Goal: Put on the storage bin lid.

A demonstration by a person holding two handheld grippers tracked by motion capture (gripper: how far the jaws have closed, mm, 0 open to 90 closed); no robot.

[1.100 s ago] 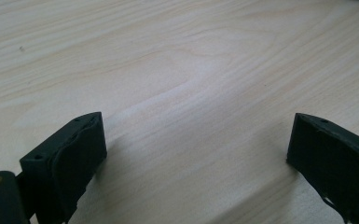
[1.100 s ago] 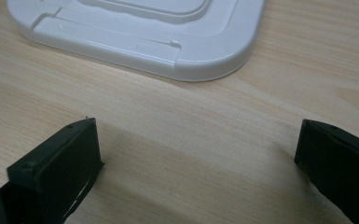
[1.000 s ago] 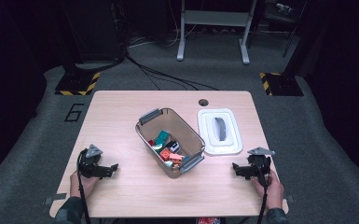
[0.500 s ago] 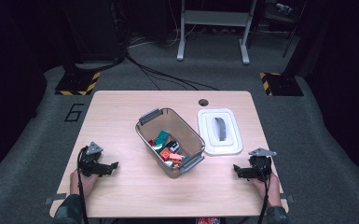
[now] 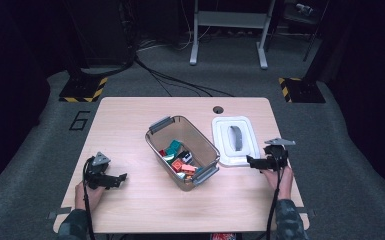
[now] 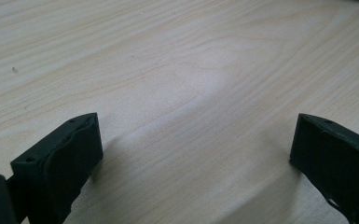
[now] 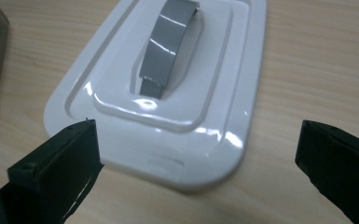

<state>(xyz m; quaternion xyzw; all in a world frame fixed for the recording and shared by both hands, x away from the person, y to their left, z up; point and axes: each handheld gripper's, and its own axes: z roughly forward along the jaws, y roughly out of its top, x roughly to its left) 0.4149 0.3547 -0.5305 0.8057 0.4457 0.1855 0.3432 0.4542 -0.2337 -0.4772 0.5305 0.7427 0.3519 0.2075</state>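
Table (image 5: 130, 120): open bin (image 5: 182, 152) of toys at centre, white lid (image 5: 235, 141) flat just right of it, not on yet. Lid's long axis runs near-far, grey handle (image 7: 168, 44) along it. My right gripper (image 5: 252, 161) at lid's near edge, jaws apart, nothing held. Left gripper (image 5: 122, 177) idle near-left, jaws apart.

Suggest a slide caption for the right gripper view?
Open right gripper faces a white lid with a grey handle on the wooden table.
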